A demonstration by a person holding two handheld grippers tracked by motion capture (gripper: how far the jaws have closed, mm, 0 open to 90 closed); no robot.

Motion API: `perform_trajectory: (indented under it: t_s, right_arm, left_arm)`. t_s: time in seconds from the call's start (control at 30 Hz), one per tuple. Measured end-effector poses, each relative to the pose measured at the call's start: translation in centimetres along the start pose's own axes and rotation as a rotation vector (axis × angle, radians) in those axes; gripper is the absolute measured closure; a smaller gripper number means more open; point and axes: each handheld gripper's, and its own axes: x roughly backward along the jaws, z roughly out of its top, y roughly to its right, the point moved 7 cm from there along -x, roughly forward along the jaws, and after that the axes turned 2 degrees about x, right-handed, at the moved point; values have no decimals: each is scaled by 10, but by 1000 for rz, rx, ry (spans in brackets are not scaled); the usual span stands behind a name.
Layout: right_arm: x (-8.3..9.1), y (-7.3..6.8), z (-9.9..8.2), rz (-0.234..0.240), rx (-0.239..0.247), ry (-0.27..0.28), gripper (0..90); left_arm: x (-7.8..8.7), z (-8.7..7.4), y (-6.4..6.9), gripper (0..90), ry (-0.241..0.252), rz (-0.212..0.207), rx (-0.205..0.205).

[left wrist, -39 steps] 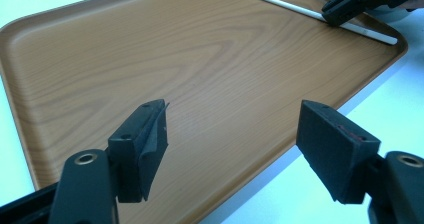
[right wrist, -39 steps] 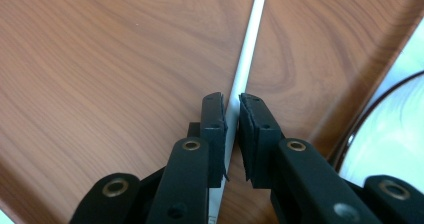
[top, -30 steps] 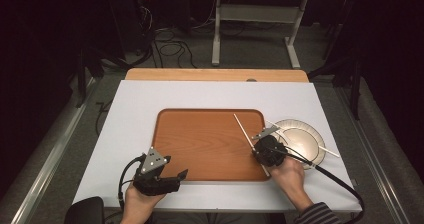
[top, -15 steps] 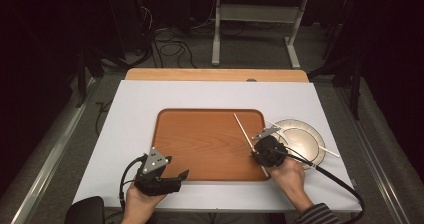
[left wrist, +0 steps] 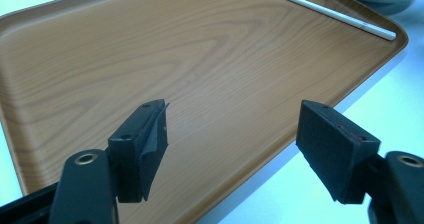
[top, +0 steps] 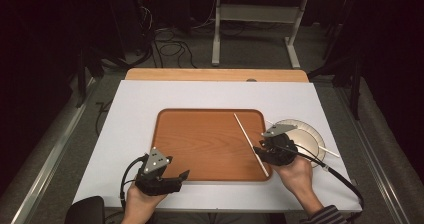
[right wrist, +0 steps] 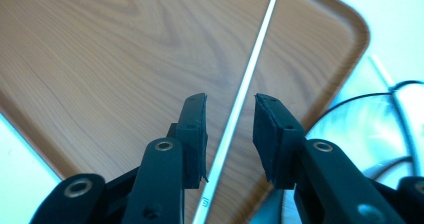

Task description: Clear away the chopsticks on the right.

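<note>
A rectangular brown wood-grain tray [top: 200, 144] sits on a white table [top: 130, 114]. 1 thin white chopstick [top: 250, 143] lies flat on the tray's right side, running diagonally from the middle toward the near right corner. The right gripper [top: 264, 150] hovers just over the stick's near end; its jaws have just been opening and stand apart with the stick between them, pads not touching it. The left gripper [top: 181, 176] waits at the tray's near edge, jaws spread wide on nothing. Just right of the tray sits a round pale plate [top: 310, 139], with a second white chopstick [top: 327, 149] across it. Judging from this, 1 stick appears delivered and 1 remains.
</note>
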Motion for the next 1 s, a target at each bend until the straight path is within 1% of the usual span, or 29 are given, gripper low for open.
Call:
perform_trajectory:
  t_s: [0.1,0.13,0.2,0.37,0.4,0.53,0.6,0.63,0.67,0.73,0.83,0.93,1.0]
  right_arm:
    - [5,3,2,3,1,15,687]
    - [11,5,3,10,-9,27,689]
    - [16,7,5,11,-10,40,690]
    - [31,21,5,-8,-30,71,703]
    - [34,24,5,-7,-40,82,710]
    - [45,39,2,-9,-72,108,746]
    - [52,48,-1,-24,-89,116,757]
    - [52,48,-1,-24,-89,116,757]
    - [58,58,-3,-38,-109,129,758]
    - [64,67,-6,-46,-138,136,760]
    - [70,80,-11,-59,-166,137,762]
    - [74,90,-17,-89,-180,128,763]
    - [77,97,-21,-96,-195,123,763]
  left_arm:
    - [0,0,0,291,0,1,1]
    - [1,0,-1,291,3,1,6]
    - [0,0,-1,291,2,2,5]
    - [0,0,0,291,-2,0,0]
    - [0,0,-1,291,-2,0,1]
    - [0,0,-1,291,0,-2,8]
    - [-2,1,-1,291,-4,-2,6]
    - [-2,1,-1,291,-4,-2,6]
    - [-3,1,0,290,-7,-3,3]
    - [-3,0,0,291,-11,-5,-1]
    - [-2,0,0,290,-7,-5,1]
    - [-2,0,0,291,-7,-5,6]
    - [-3,0,0,291,-9,-4,3]
